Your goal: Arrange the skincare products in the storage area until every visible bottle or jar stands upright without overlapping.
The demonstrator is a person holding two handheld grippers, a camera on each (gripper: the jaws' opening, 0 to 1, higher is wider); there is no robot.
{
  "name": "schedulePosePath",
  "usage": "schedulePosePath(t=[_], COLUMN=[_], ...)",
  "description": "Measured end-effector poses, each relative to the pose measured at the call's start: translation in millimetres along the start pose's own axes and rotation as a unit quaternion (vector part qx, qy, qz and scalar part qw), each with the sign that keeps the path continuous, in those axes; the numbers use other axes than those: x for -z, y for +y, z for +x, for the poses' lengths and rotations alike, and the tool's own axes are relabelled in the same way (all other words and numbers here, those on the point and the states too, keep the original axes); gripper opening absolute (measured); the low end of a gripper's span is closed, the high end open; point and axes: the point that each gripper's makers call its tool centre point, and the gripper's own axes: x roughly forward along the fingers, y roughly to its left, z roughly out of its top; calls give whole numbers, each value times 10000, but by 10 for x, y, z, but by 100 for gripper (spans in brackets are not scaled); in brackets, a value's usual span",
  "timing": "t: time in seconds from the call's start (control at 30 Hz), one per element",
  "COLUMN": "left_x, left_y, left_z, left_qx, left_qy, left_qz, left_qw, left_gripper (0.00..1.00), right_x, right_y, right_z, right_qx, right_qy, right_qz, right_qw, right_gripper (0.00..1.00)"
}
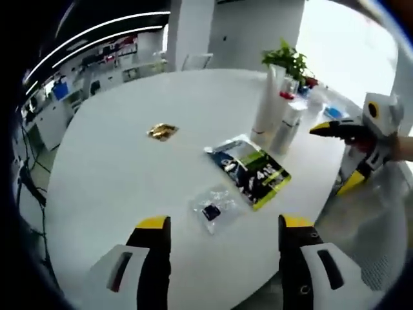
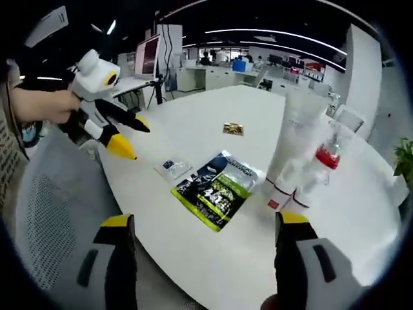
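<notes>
Left gripper [image 1: 225,223] jaws spread wide, holding nothing, over near table [image 1: 122,161] edge. Right gripper [image 2: 205,219] likewise spread, empty. White bottles [image 2: 293,165] stand upright, clustered touching, labels unreadable; red-collared one [image 2: 322,161] partly see-through, outline vague. Green-black packet [image 2: 216,187] lies flat beside them, small clear sachet [image 2: 171,168] near, gold wrapper [image 2: 233,129] apart

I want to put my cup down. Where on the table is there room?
The table is bare past the small gold packet, and between that packet and the dark-and-green pouch. It is crowded on the far side of the pouch, where the white bottles stand close together.
</notes>
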Motion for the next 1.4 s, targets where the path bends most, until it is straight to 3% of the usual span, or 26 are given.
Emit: schedulePosePath(t=[0.3,0.63,0.9,1.07,1.4], left_x=[37,143,316,271,276], left_y=[-91,-56,-9,16,7], left_z=[-117,-297,-385,-412,-396], left_qx=[-20,-157,-321,-368,-349], left_qy=[-70,-150,-75,-119,-38], left_qz=[-169,-455,-686,-740,-670], left_qw=[9998,9987,9971,9965,9971], left_gripper=[78,84,91,97,97], right_x=[-22,34,45,52,29], right_y=[-155,-196,-119,-118,-149], right_z=[-193,-346,-345,-339,-314], right_qx=[302,404,435,463,482], right_qy=[-325,-426,-522,-539,-598], right_qz=[288,687,922,921,1012], right_qw=[9986,9959,9934,9932,9919], right_gripper=[95,99,99,99,99])
